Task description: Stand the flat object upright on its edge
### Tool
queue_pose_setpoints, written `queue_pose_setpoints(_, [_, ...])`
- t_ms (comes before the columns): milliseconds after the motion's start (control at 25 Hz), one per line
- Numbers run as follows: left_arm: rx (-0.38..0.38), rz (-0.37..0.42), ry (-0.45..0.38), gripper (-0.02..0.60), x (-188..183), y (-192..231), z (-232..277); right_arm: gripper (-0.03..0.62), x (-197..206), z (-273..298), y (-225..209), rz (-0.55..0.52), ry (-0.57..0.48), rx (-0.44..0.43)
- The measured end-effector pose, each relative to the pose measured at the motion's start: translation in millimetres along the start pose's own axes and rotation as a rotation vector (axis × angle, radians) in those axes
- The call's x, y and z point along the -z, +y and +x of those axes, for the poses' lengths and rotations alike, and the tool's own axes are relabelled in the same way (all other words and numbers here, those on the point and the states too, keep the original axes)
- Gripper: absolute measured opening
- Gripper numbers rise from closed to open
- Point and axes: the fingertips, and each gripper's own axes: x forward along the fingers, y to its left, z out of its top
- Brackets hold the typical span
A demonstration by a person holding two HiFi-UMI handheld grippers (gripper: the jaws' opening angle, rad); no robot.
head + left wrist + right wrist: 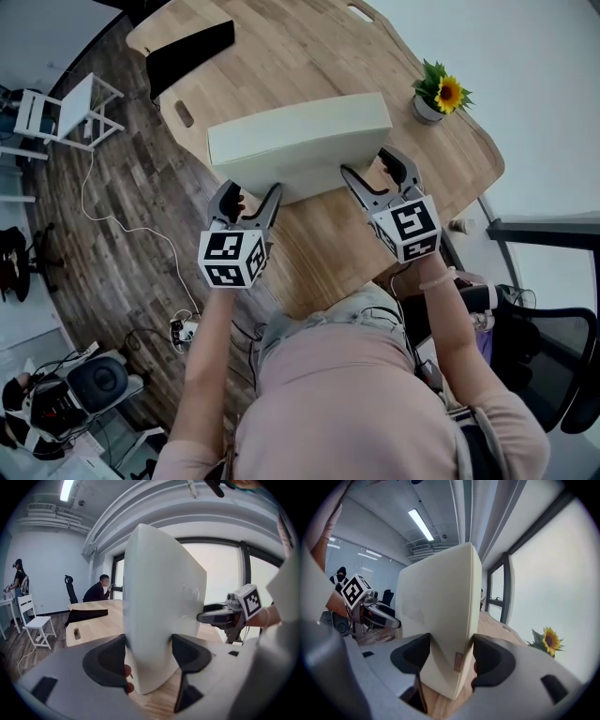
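Top: I wear a pale pink shirt (347, 394) with short sleeves.
Waist: grey cloth (314, 323) shows just below the shirt's hem.
Right wrist: a thin pale band (437, 279) runs round it.
Left tongs: my left gripper (251, 194) has a light grey body and two dark, curved jaws.
Right tongs: my right gripper (367, 161) has the same build and colours.
Jaw faces: rounded black pads (105, 660), matt.
Markings: a white left cube (232, 258) and a white right cube (408, 228), each face printed with a black square marker.
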Motion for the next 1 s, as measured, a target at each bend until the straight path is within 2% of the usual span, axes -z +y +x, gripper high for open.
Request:
queue_pose_setpoints(320, [-0.002,0.007,-0.009,0.297,-1.4,-1.0,2.8,0.284,2.6,0.2,-2.7,0.011,-0.008,0.004])
queue_pose_setpoints(480, [-0.016,0.031,-0.007,0.296,1.6,-0.9,3.8,0.282,4.6,0.3,-1.7,-0.017,-0.002,0.015])
queue_pose_setpoints(1000, [-0.025,0.032,-0.045,0.297,9.7,-4.2,1.6,0.285,6.7,-0.5,1.9,-0.046,-0.022,-0.003])
